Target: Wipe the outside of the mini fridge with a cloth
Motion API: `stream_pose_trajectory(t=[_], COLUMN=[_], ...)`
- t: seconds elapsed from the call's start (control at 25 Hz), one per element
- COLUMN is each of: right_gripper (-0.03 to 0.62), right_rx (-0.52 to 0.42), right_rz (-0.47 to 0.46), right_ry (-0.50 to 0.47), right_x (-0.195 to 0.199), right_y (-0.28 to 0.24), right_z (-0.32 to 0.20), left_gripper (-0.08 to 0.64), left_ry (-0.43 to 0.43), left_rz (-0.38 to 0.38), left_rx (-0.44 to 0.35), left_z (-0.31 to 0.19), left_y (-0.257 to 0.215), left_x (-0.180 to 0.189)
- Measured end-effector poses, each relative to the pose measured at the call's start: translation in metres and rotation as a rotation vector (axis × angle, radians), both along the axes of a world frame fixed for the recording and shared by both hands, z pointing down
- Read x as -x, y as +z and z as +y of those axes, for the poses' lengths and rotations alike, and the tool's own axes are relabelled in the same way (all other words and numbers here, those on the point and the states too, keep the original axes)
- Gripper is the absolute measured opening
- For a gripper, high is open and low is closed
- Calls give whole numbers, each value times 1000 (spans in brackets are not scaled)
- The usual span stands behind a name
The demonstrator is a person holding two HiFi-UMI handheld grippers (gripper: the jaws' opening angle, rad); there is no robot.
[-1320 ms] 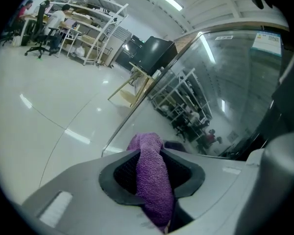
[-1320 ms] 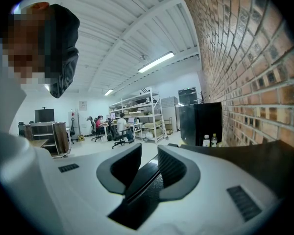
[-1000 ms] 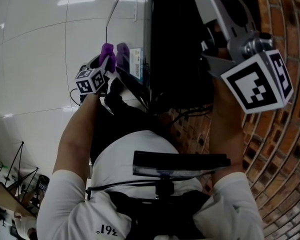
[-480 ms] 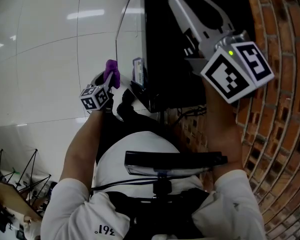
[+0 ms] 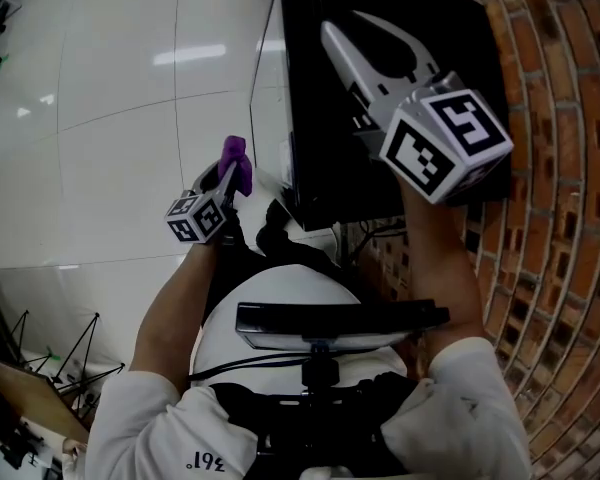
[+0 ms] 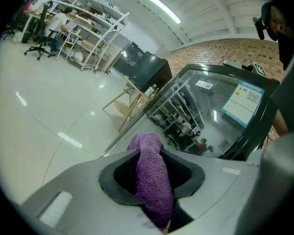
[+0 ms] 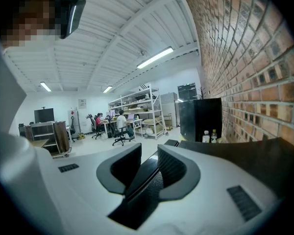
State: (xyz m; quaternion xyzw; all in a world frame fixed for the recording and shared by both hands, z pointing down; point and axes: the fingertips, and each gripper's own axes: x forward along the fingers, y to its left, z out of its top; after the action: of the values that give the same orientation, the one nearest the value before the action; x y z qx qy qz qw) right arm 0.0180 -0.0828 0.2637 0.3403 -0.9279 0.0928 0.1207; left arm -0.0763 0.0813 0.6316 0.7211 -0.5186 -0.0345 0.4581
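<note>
I'm standing on a glossy white tiled floor (image 5: 100, 118) that is throwing back the strip lights (image 7: 154, 58) hanging under a ribbed white ceiling (image 7: 103, 38). A brick wall (image 5: 560, 188) is running along my right. Far across the room people (image 7: 120, 121) are sitting at desks beside open metal shelving (image 7: 139, 104). A tall dark cabinet (image 7: 201, 119) is standing against the bricks.

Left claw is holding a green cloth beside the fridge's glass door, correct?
No, the cloth is purple, not green; the left gripper view shows it. The left claw does hold it beside the fridge's glass door.
</note>
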Motion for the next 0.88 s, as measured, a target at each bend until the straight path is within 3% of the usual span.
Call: stream_pose_trajectory(t=[0.28,0.68,0.88], right_gripper=[94,94,94], right_rx=[9,-5,16], right_rz=[3,13,9], right_ry=[-3,24,30], right_x=[1,-2,1], right_y=[2,1,7], right_z=[0,-5,-3], left_gripper=[107,107,107], left_ry=[-24,81,132], left_rz=[23,40,63], left_rx=[-83,-220,-237], left_z=[-14,-37,-42], left_y=[-58,-148,-181], left_x=[22,36,48])
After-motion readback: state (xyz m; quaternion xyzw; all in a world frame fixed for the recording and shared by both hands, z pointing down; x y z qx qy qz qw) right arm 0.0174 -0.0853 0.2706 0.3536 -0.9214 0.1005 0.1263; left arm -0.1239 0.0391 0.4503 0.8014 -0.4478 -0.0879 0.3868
